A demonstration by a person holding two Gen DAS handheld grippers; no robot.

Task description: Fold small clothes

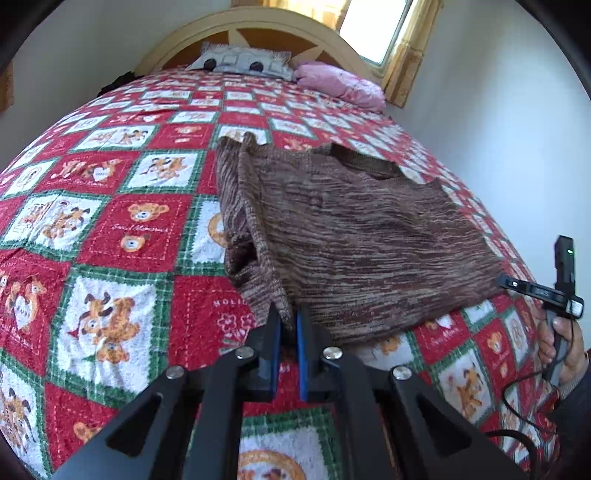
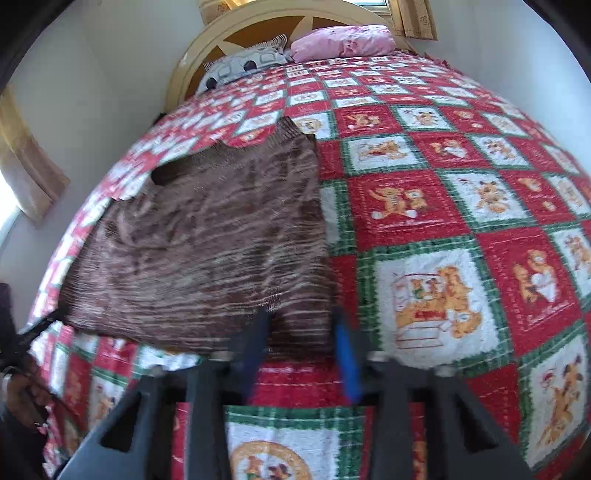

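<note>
A small brown striped knit top (image 1: pixel 362 236) lies flat on the red, white and green patchwork bedspread (image 1: pixel 122 229), its left side folded over. My left gripper (image 1: pixel 289 317) is shut on the top's near left corner. In the right wrist view the top (image 2: pixel 207 247) lies left of centre, and my right gripper (image 2: pixel 301 328) is open at its near right edge, its fingers apart over the hem. The right wrist view is blurred. The right gripper also shows at the right edge of the left wrist view (image 1: pixel 517 282), touching the top's near right corner.
A grey patterned pillow (image 1: pixel 240 61) and a pink pillow (image 1: pixel 340 83) lie at the wooden headboard (image 1: pixel 258 26). White walls flank the bed, with a curtained window (image 1: pixel 376 29) at the back right. The bedspread stretches bare to the left of the top.
</note>
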